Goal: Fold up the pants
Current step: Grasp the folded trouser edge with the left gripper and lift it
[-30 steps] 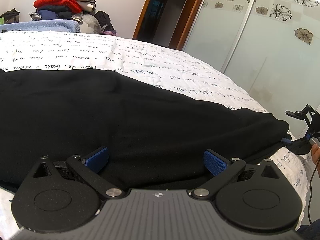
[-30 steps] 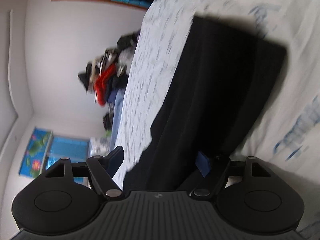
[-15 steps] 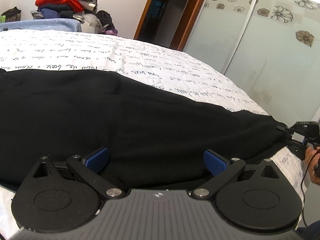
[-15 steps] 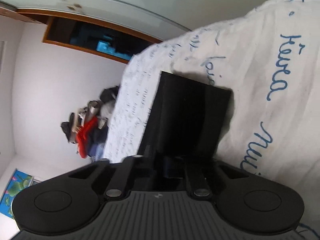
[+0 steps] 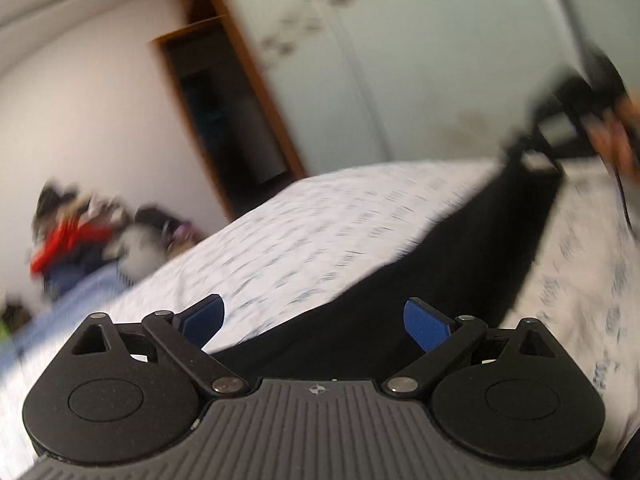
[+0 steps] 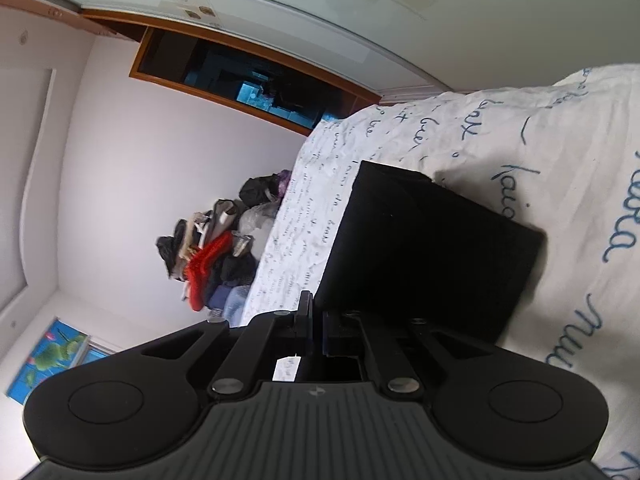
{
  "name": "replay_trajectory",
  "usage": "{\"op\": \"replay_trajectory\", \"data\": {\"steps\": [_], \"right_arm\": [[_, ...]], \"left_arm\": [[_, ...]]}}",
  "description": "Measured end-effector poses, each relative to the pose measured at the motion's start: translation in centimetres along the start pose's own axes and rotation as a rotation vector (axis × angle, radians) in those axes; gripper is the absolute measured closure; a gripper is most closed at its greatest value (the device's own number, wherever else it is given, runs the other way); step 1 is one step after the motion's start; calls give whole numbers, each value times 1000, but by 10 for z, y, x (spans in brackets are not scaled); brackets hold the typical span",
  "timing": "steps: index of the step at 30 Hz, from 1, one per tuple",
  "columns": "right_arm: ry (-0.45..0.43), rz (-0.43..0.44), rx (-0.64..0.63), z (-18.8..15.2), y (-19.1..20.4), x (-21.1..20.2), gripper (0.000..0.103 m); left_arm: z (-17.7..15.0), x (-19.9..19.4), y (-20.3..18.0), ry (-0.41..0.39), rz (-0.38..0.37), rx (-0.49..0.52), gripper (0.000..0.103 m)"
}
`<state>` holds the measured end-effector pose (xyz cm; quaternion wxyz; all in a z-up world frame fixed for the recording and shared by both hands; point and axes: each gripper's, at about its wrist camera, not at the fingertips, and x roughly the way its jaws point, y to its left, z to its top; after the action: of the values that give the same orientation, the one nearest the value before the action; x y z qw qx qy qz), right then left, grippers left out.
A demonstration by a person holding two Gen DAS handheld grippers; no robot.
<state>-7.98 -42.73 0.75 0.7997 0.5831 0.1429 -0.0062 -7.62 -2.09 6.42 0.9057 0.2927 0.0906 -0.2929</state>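
Two grippers, one grip: right clamped on pants end, lying across bed; left wide open, empty. Next: catch near edge, then fold.

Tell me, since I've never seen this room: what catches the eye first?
The black pants, lying across a white bedspread covered in blue handwriting. The right hand-held gripper is clamped shut on their near edge, while the left hand-held gripper gapes open above them. A heap of clothes with a bright red garment sits beyond the bed.
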Motion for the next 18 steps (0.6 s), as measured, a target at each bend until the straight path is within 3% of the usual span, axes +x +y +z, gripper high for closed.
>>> {"op": "replay_trajectory", "data": {"steps": [3,11,16,18], "right_arm": [[5,5,2,-1,0,1,99],[20,31,13,1,-1,-2,99],[22,43,24,5,-5,-1,99],[23,52,28,5,-7,-1,99]], "left_arm": [[11,15,-41,-16,6,146,13],[25,40,-92,-22,-129,296,14],[24,71,-102,59,-102,357,27],[22,75,-101,93,-112,369,27]]}}
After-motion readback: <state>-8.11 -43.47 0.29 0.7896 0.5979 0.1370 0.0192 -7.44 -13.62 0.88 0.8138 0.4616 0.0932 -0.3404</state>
